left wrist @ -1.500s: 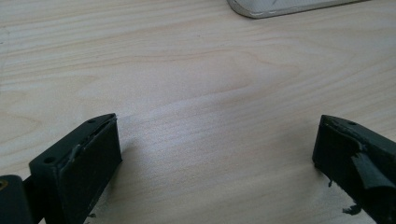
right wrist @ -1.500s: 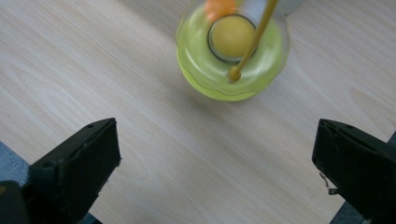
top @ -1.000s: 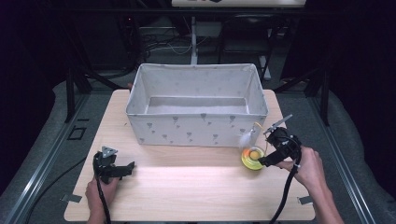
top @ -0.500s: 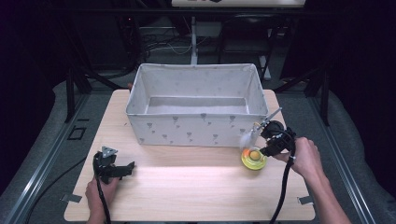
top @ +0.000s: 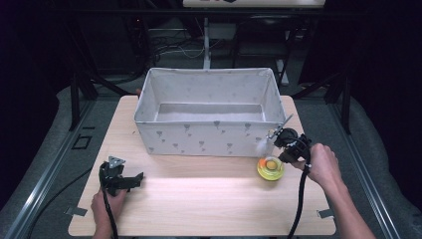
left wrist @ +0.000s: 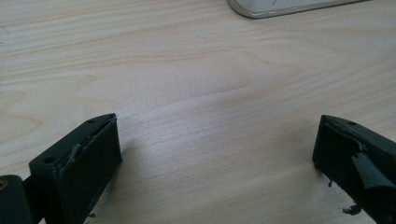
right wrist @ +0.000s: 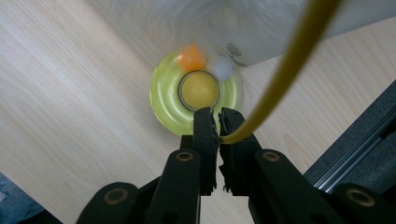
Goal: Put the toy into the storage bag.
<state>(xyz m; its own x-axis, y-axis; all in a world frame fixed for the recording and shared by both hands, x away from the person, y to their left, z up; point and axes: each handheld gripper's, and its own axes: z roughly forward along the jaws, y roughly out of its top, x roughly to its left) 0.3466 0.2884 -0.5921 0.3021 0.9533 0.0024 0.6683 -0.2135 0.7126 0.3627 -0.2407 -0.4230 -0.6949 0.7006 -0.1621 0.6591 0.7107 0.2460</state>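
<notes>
Since a second ago, the right tool (top: pixel 282 145) has been shifting in from the counter's right edge toward the box (top: pixel 209 139) and its jaws have just been closing; they are now sitting almost together, pinching a thin yellow stick (right wrist: pixel 280 70) between them.

Going left to right: the left tool (top: pixel 130 180) is resting low over the bare counter (top: pixel 199 199) near the front left corner, jaws standing wide apart with nothing between them, well away from the work. The cloth box is sitting across the middle back of the counter. Just in front of its right front corner, a round yellow toy (top: pixel 270 168) is lying flat on the counter, with the right tool directly over its near rim, so this hand is by far the nearer one.

From the jaws, the stick is running up and away toward the box wall, past the toy's right side. Its far end is cut off in the right gripper view, and a pale fluffy tip is blurring against the box. Whether the stick is joined to the toy is hard to make out.
</notes>
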